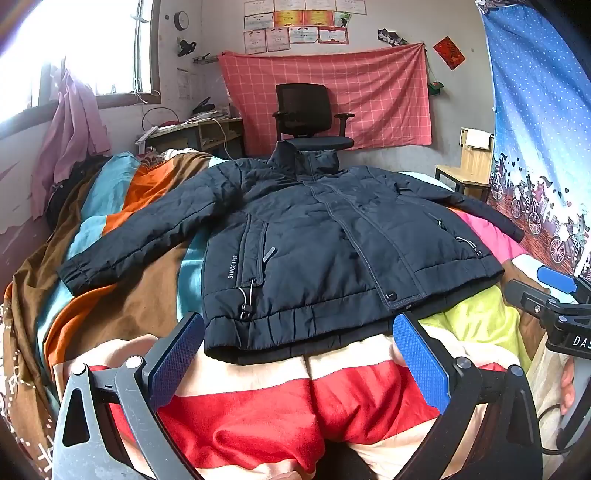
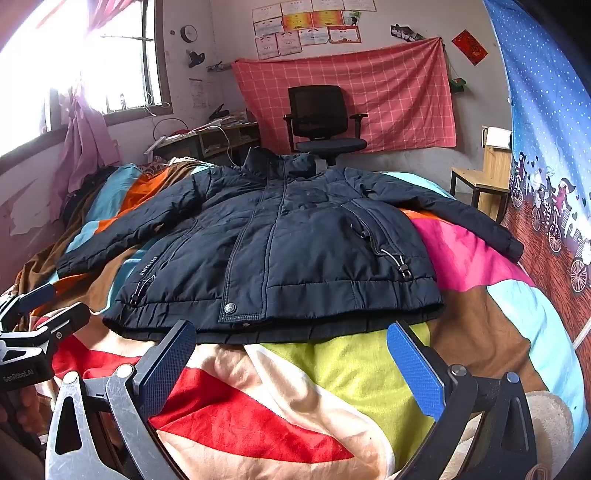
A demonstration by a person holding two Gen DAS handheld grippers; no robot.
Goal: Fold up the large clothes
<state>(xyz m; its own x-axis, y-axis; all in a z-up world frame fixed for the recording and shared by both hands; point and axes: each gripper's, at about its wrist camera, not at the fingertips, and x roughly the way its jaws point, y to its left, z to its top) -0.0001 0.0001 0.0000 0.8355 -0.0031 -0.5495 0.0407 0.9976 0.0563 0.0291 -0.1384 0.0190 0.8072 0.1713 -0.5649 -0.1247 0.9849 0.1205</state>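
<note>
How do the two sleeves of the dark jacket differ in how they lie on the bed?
The sleeve on the window side lies over brown, orange and blue stripes of the blanket; the sleeve on the curtain side lies over a pink patch. The window-side sleeve shows its whole length down to the cuff in both views; the curtain-side sleeve looks narrower and partly cut off in the left wrist view. Both are spread outward from the jacket, unfolded.

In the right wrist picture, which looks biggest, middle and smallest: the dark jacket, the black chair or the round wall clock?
1. Dark jacket, by far the biggest, though it lies nearest the camera.
2. Black chair, farther back, so it looks smaller than it really is.
3. Round wall clock, tiny.
</note>
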